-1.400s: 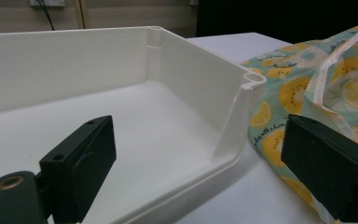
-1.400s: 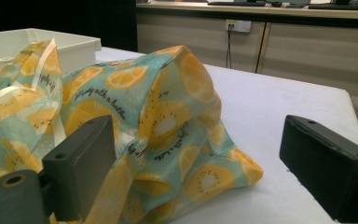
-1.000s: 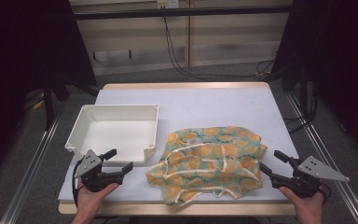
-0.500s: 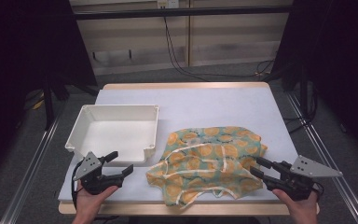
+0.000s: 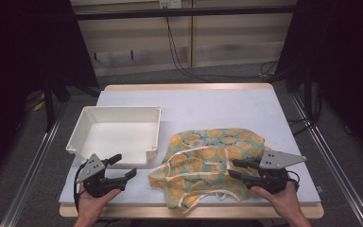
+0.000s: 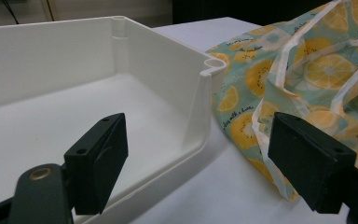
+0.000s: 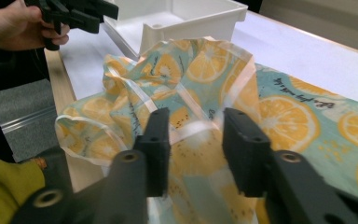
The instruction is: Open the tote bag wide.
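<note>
- We see the right gripper (image 5: pixel 240 168) at the near right of the table, over the right part of the lemon-print cloth (image 5: pixel 208 158); its jaws have just been closing and stand partly apart with a raised fold of the cloth between them, though we cannot tell whether the pads press on it.
- In the right gripper view the cloth (image 7: pixel 205 84) bunches up into that fold between the two black jaws, with pale trim strips running across it.
- We see the left gripper (image 5: pixel 118 166) at the near left, jaws spread wide and nothing between them, just near of the white tray (image 5: pixel 82 137).
- The white tray sits on the left half of the table, and we see nothing in it; its bare floor and walls show in the left gripper view (image 6: pixel 168 60).
- The cloth lies crumpled to the right of the tray, its left edge touching or just beside the tray's near right corner.
- The table (image 5: pixel 217 106) has a pale top; its far half lies bare, and cables (image 5: pixel 179 56) trail on the floor beyond it.
</note>
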`<action>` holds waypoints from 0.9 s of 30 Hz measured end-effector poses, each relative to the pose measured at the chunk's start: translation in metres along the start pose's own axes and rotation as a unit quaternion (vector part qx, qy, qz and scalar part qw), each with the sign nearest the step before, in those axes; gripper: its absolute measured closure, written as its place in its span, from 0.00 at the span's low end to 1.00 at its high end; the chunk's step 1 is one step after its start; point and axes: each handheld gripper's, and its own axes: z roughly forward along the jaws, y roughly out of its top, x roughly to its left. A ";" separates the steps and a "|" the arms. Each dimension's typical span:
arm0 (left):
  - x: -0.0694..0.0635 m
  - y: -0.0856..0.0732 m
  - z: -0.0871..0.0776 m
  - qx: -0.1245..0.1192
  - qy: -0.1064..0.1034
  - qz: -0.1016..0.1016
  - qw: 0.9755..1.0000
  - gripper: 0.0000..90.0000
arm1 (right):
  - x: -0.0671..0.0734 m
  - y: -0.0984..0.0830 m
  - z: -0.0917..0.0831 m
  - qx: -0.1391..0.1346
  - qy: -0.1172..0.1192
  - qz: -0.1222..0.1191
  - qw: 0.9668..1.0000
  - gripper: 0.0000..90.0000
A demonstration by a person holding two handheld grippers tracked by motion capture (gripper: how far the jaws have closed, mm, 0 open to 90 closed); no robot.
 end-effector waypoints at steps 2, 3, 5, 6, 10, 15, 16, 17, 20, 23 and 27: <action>0.000 0.000 0.000 0.000 0.001 0.000 1.000 0.22 | -0.001 0.000 0.004 0.007 -0.001 -0.004 1.000 0.62; 0.000 0.000 0.001 -0.002 -0.001 -0.001 1.000 0.22 | -0.003 -0.002 0.012 0.023 -0.007 -0.012 1.000 0.54; 0.000 0.000 0.001 0.001 0.003 0.002 1.000 0.22 | -0.005 -0.004 0.018 0.029 -0.005 -0.011 0.999 0.46; 0.000 0.000 0.001 0.000 0.004 0.000 1.000 0.22 | -0.006 -0.006 0.021 0.033 -0.008 -0.013 0.999 0.42; 0.000 0.000 0.002 0.003 -0.003 0.003 1.000 0.22 | -0.006 -0.013 0.031 0.051 -0.008 -0.018 0.999 0.32; -0.002 0.001 0.002 0.007 -0.001 0.005 1.000 0.22 | -0.005 -0.019 0.041 0.070 -0.009 -0.032 0.997 0.28; -0.002 0.001 0.002 0.006 -0.003 0.005 1.000 0.22 | -0.004 -0.020 0.043 0.076 -0.013 -0.039 0.996 0.27; -0.002 0.001 0.002 0.004 -0.003 0.004 1.000 0.22 | -0.003 -0.021 0.045 0.081 -0.017 -0.044 0.996 0.27; -0.001 0.000 0.002 0.002 -0.009 0.004 1.000 0.22 | -0.003 -0.024 0.049 0.089 -0.025 -0.050 0.994 0.34; -0.001 0.001 0.002 0.003 -0.008 0.004 1.000 0.22 | -0.004 -0.026 0.050 0.090 -0.027 -0.052 0.994 0.50; -0.003 0.001 0.003 0.004 -0.014 0.007 1.000 0.22 | -0.007 -0.027 0.052 0.096 -0.018 -0.043 0.994 0.78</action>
